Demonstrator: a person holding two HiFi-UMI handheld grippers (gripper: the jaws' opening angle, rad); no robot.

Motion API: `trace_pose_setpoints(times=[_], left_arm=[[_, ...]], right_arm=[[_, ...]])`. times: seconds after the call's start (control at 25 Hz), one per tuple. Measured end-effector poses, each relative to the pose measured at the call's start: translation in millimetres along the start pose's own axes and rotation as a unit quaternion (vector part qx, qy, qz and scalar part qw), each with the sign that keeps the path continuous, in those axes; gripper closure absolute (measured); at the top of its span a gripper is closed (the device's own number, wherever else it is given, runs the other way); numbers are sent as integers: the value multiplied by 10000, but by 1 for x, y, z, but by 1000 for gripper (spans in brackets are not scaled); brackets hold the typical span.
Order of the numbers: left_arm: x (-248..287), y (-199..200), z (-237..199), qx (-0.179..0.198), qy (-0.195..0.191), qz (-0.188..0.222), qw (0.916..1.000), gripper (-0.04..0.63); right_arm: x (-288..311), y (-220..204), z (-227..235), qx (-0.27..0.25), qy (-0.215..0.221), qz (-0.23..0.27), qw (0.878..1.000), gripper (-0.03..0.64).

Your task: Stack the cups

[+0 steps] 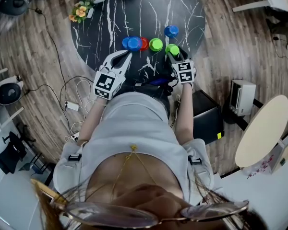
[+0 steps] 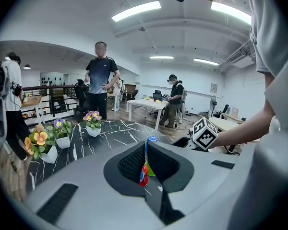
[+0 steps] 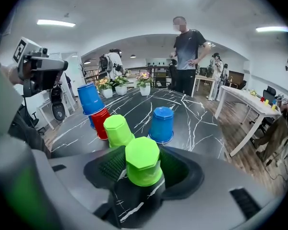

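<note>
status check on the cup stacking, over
Left tongs shut on blue cup, raised near red cup. Right tongs open astride near green cup, cup on table. Nothing blocking.

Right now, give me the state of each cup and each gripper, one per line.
near green cup: upside down on the table, unstacked.
second green cup: upside down, unstacked.
red cup: upside down, unstacked.
far blue cup: upside down, alone.
tilted blue cup: upside down, over another blue cup.
left gripper: shut, no clear hold.
right gripper: open around the near green cup.
</note>
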State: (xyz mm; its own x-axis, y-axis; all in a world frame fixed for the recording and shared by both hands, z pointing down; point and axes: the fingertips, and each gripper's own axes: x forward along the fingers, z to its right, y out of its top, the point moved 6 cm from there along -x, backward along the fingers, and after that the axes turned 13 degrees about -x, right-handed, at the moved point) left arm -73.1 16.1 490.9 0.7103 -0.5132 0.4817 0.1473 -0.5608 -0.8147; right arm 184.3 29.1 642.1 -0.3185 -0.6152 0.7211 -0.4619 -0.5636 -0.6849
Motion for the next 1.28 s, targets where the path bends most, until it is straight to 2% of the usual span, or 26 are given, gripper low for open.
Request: trace_pose_setpoints(times=[0.8, 1.28], left_arm=[[-1, 7, -1, 63, -20, 77, 9999, 557], [-7, 2, -10, 38, -4, 62, 10000, 557]], right_arm=[[-36, 45, 9, -248, -43, 334, 9991, 385], [-41, 83, -3, -574, 151, 598, 9964, 385]])
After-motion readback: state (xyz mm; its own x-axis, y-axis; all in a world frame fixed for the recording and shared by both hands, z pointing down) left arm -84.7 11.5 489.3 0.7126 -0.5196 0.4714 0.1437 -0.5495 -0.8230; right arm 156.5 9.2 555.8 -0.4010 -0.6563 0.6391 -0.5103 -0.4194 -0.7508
